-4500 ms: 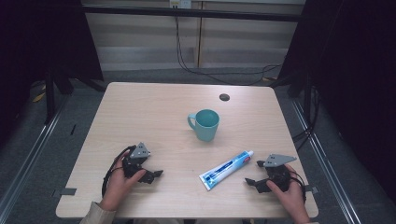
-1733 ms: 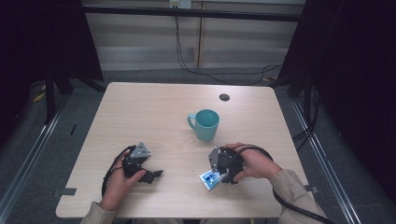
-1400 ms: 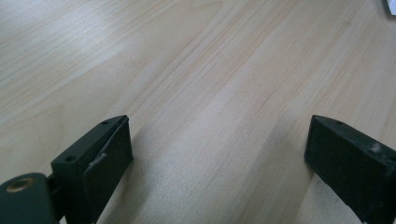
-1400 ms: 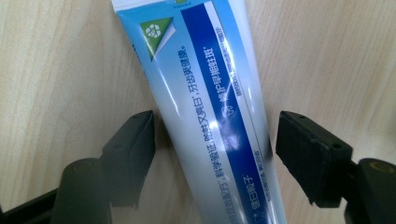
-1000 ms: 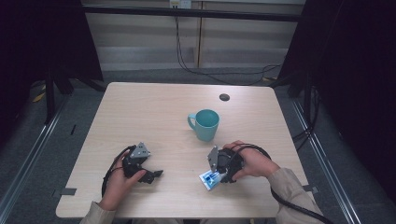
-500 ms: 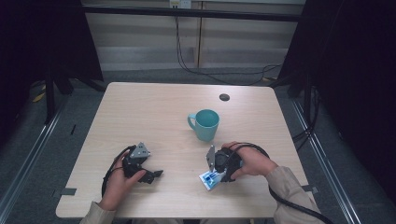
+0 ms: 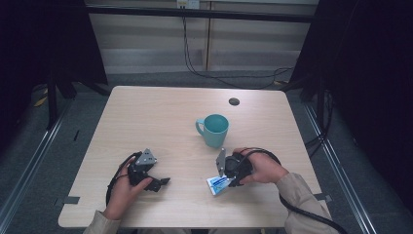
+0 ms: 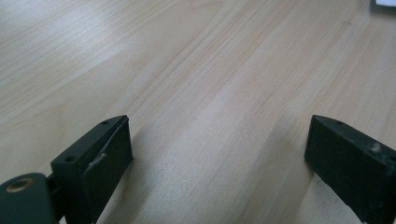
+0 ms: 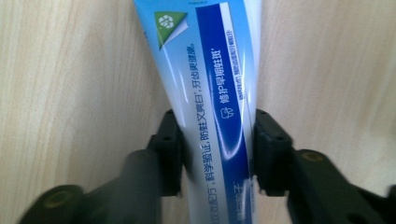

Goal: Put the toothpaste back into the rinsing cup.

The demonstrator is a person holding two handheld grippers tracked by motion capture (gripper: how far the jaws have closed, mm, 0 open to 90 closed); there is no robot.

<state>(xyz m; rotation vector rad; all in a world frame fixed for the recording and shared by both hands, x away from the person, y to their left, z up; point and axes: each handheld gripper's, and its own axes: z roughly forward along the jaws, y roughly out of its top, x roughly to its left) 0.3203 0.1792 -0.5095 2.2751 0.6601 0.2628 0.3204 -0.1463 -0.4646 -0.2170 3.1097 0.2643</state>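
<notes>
Where the right gripper view looks along its own jaws, the right gripper (image 9: 217,151) is closed narrowly on a toothpaste tube (image 9: 212,88), one black jaw pressing each long edge of the tube. The tube is blue and white with a green recycling mark near the top of the frame, and it runs from between the jaws up to the upper edge of that view. Bare wood of the table (image 9: 60,70) shows on both sides of it.

In the high view, the right gripper (image 7: 225,176) sits in the lower centre-right of the frame, held by the right hand (image 7: 260,168), with the visible end of the toothpaste tube (image 7: 218,184) lying on the table just left of the hand. A black cable loops from this gripper toward the lower right corner.

The left gripper (image 8: 217,158) stands wide open in the left gripper view, its two jaws far apart with only tabletop between them. In the high view, the left gripper (image 7: 158,183) rests on the table at lower left, held by the left hand (image 7: 124,187).

Farther up the frame, a teal mug (image 7: 213,129) stands upright near the table centre, just above the right gripper and apart from it. A small dark disc (image 7: 234,101) lies beyond the mug, near the far edge.
</notes>
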